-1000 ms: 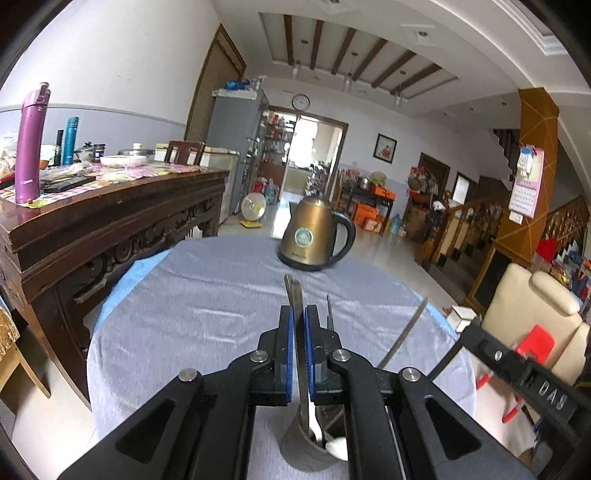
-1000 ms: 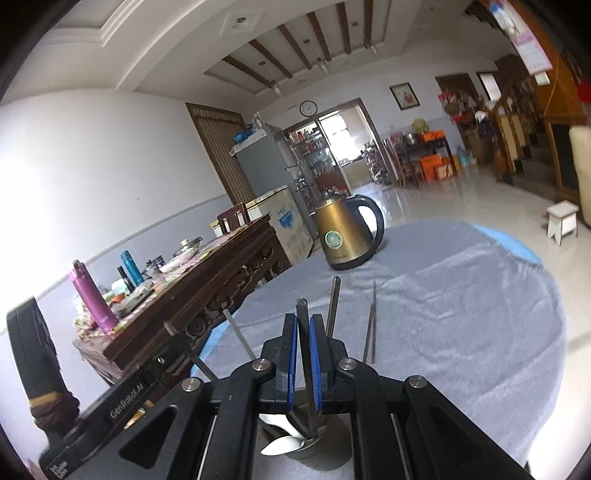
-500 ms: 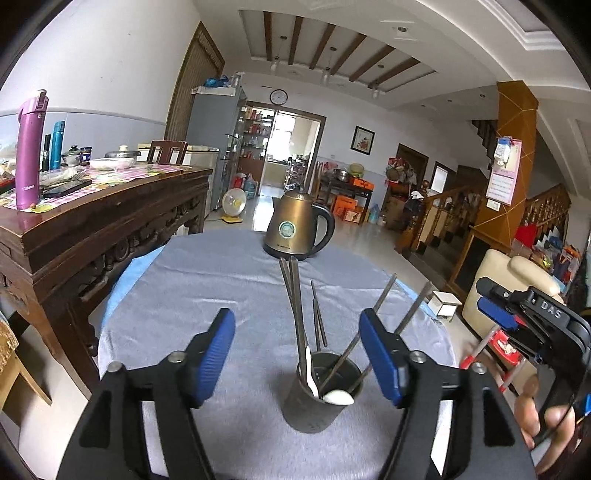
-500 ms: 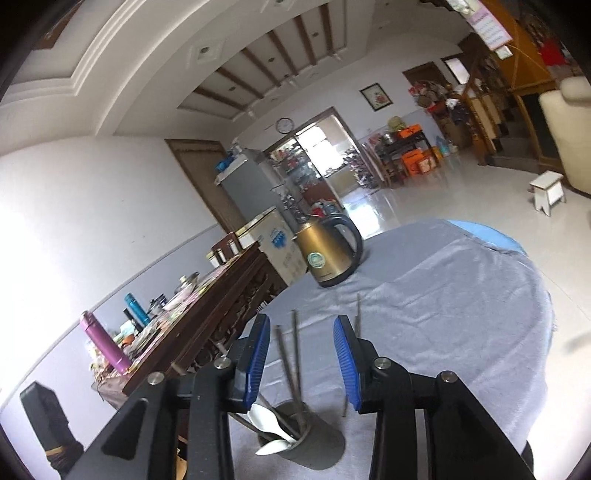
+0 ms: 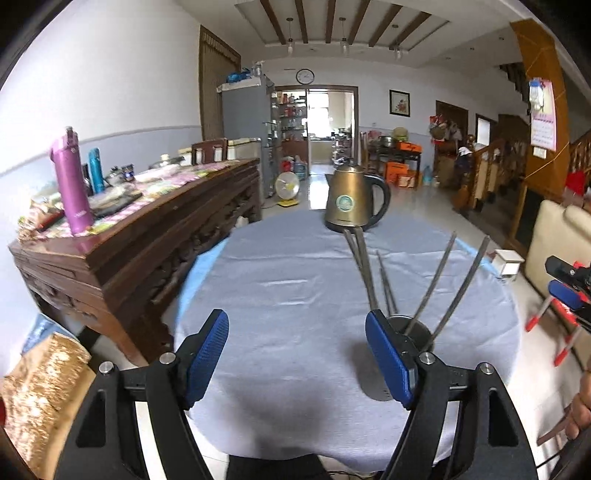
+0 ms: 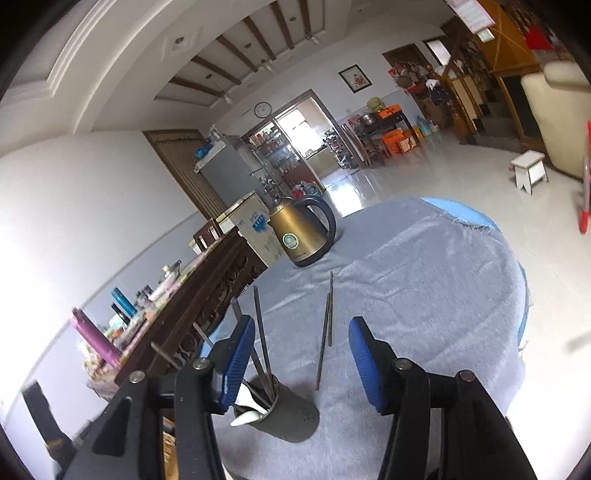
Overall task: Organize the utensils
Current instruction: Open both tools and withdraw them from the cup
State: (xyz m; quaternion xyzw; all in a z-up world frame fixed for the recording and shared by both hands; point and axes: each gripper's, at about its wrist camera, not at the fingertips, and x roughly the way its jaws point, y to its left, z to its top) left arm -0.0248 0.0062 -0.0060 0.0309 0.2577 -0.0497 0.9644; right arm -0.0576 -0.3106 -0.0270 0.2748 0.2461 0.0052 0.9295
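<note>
While both grippers stood spread wide and held nothing, the grey cup (image 6: pixel 280 413) sat on the cloth-covered table (image 5: pixel 295 295), well in front of the kettle (image 5: pixel 351 203). The left gripper (image 5: pixel 297 354) hung left of the cup, which its right finger partly hid. Only the right gripper's (image 6: pixel 301 365) view showed a white spoon (image 6: pixel 245 415) in the cup and two chopsticks (image 6: pixel 327 328) lying flat beside it.

a carved dark wood sideboard (image 5: pixel 140 236) stood along the white wall (image 5: pixel 110 85); daylight filled the far doorway (image 5: pixel 325 122) beneath a beamed ceiling (image 5: pixel 343 22).
</note>
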